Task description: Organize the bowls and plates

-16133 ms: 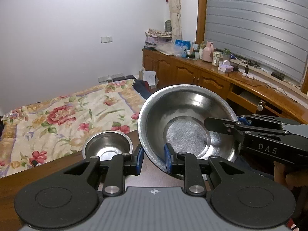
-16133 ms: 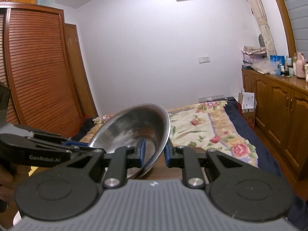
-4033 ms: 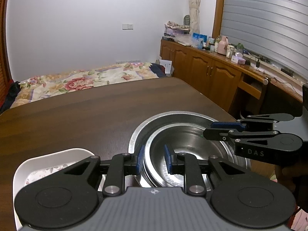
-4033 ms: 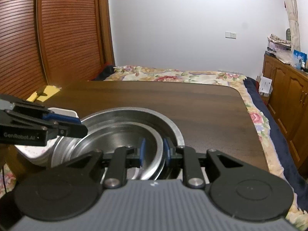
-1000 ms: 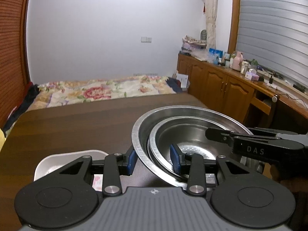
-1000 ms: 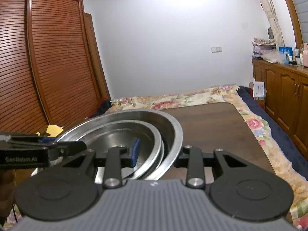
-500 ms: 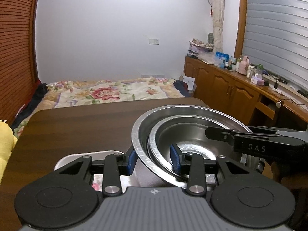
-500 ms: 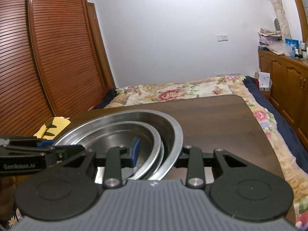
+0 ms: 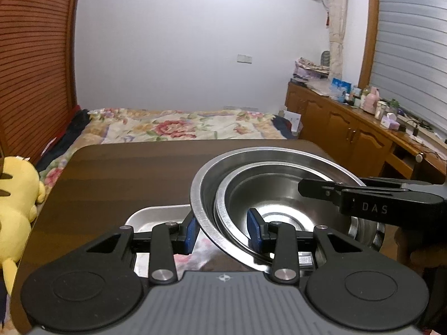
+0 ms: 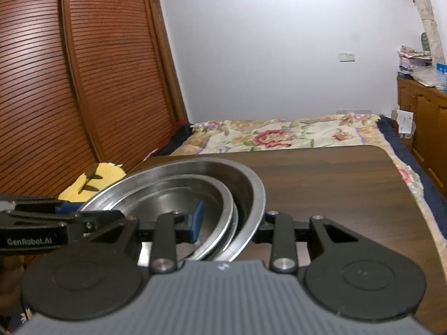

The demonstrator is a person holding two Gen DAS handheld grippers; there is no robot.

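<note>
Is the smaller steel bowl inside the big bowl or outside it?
Inside: the smaller bowl sits nested within the big bowl, its rim ringed by the larger rim.

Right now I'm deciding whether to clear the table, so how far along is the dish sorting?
Done: the steel bowls are nested. In hand: the left gripper and right gripper each clamp the stack's rim, lifted over the white plate. Left: setting the stack down, apparently on that plate.
</note>
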